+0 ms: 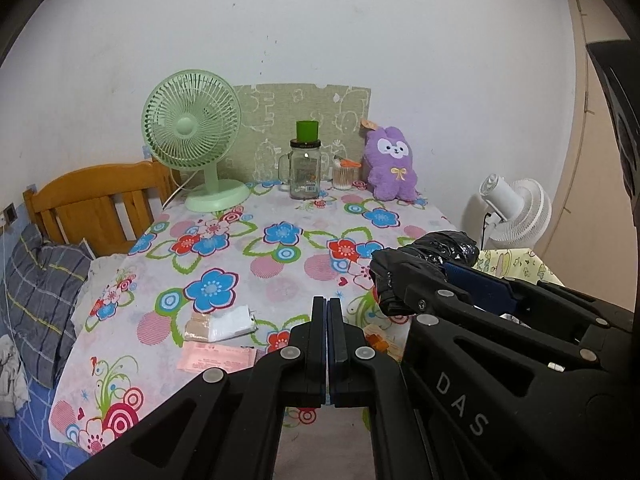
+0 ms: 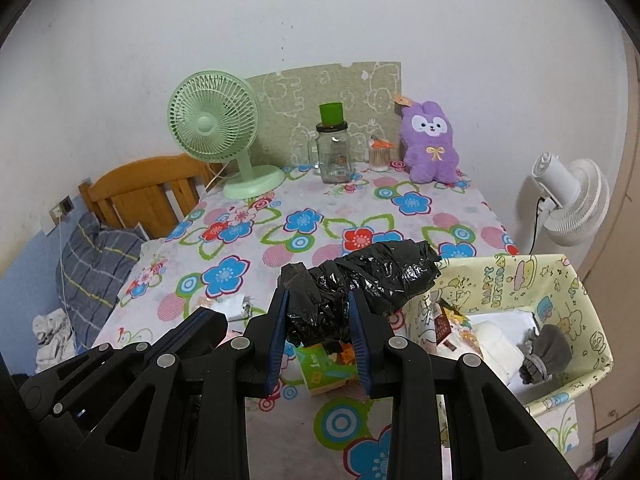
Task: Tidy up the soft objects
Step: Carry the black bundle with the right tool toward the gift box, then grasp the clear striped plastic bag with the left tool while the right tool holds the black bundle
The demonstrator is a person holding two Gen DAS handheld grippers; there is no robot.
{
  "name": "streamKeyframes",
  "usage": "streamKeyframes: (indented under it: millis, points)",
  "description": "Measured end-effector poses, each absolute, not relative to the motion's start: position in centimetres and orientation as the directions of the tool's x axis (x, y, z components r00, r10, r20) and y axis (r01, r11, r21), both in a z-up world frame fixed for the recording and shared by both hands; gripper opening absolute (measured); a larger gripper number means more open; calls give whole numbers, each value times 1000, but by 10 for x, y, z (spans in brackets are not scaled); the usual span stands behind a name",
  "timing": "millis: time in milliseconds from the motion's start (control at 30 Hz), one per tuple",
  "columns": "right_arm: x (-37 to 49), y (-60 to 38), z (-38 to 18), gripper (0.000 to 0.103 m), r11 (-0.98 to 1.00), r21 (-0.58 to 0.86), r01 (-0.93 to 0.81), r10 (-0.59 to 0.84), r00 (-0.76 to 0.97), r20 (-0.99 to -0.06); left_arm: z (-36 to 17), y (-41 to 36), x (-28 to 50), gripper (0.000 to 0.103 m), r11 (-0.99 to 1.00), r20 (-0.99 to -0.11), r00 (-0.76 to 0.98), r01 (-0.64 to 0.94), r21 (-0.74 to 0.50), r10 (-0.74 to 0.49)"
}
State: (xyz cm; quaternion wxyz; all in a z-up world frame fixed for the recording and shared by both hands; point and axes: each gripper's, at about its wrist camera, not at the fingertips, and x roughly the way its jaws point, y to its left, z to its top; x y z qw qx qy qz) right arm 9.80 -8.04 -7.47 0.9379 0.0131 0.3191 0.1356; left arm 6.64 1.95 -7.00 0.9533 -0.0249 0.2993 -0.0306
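Over the table's right edge: right gripper (image 2: 318,344) is clamped on a black plastic roll (image 2: 360,284), held clear of the cloth, its free end pointing toward the box.
Left gripper (image 1: 327,344): fingers pressed together, nothing between them, hanging above the near edge of the table (image 1: 256,264).
Roll: crinkled bag film, soft; gripped near one end, the rest sticks out past the fingers.
Box (image 2: 576,292): yellow cartoon print, open top, just beside the table's right edge; a grey pouch (image 2: 544,350) and white soft items already inside.
Step in hand: carrying the roll to the box, judged from its position.
Next move calls for: swing right until the roll is over the opening, lower past the near wall, then part the fingers.
Risk: the long free end may catch on the rim.
Still on table: purple plush (image 1: 391,164) at the far right corner; small packets (image 1: 224,326) near the near edge.
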Motion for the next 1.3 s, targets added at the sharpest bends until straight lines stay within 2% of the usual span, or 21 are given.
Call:
streamKeyframes:
  millis: [33, 67, 133, 300, 367, 467, 567, 900, 1067, 1300]
  points:
    - [98, -80, -76, 33, 963, 111, -247, 263, 757, -598, -72, 20, 67, 2, 997, -575, 815, 43, -68, -74]
    - [99, -80, -78, 33, 962, 112, -248, 264, 754, -601, -74, 21, 68, 14, 997, -579, 812, 38, -66, -69]
    - [99, -78, -82, 33, 962, 114, -248, 265, 751, -605, -77, 22, 68, 28, 999, -588, 808, 19, -49, -44]
    - [100, -72, -94, 33, 958, 124, -258, 277, 729, -626, -91, 31, 67, 42, 998, -618, 786, 3, -56, -37]
    - [100, -69, -100, 33, 957, 126, -263, 281, 718, -637, -96, 34, 66, 55, 999, -628, 778, -8, -53, -27]
    - [99, -63, -110, 33, 954, 127, -272, 286, 700, -655, -106, 40, 65, 63, 998, -645, 764, -27, -49, -11]
    - [98, -57, -119, 32, 953, 126, -277, 288, 685, -670, -114, 46, 63, 67, 998, -661, 750, -47, -50, 2]
    - [96, -46, -135, 32, 952, 113, -283, 278, 657, -700, -130, 55, 61, 72, 995, -685, 729, -70, -64, 8]
    - [96, -41, -143, 32, 951, 112, -287, 278, 644, -712, -138, 60, 58, 80, 995, -693, 721, -75, -60, 12]
    - [91, -35, -158, 32, 955, 108, -277, 264, 625, -735, -155, 66, 54, 82, 997, -718, 696, -63, -45, 12]
